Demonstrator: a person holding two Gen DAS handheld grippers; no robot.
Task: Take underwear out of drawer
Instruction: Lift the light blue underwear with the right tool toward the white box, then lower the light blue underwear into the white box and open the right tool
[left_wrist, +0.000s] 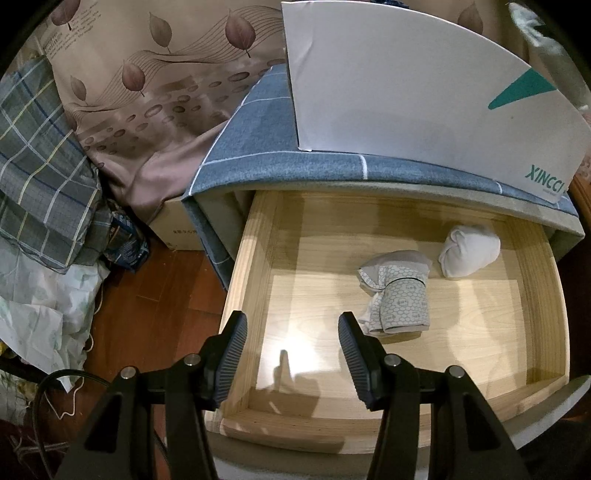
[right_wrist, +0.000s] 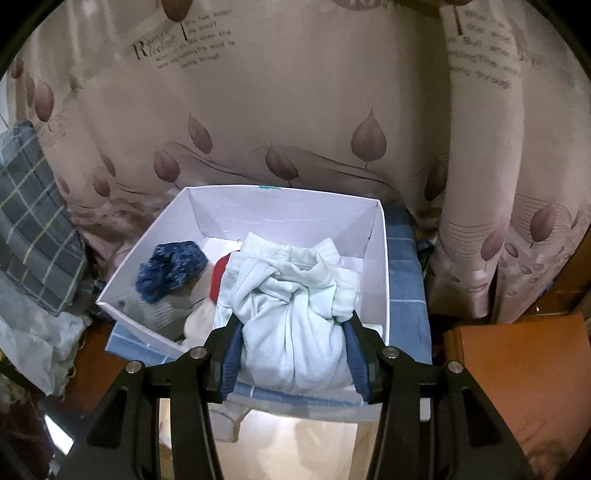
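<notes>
The pale wooden drawer (left_wrist: 255, 266) stands pulled out below the blue checked cabinet top (left_wrist: 258, 147). Two rolled pieces lie in it: a grey honeycomb-print underwear roll (left_wrist: 400, 295) and a white roll (left_wrist: 469, 251) behind it. My left gripper (left_wrist: 291, 328) hangs open over the drawer's front left, empty, just left of the grey roll. In the right wrist view my right gripper (right_wrist: 293, 325) is shut on a pale mint-white bundle of underwear (right_wrist: 295, 317), held above the near edge of the white box (right_wrist: 147, 258). That box holds a blue knitted roll (right_wrist: 171, 269), something red (right_wrist: 221, 271) and pale pieces.
The white box (left_wrist: 406, 92) with a teal logo sits on the cabinet top. A leaf-print curtain (right_wrist: 295, 110) hangs behind. Checked bedding (left_wrist: 40, 177) and plastic bags (left_wrist: 44, 314) pile on the left over a wooden floor (left_wrist: 159, 295). An orange-brown cushion (right_wrist: 524, 369) lies at the right.
</notes>
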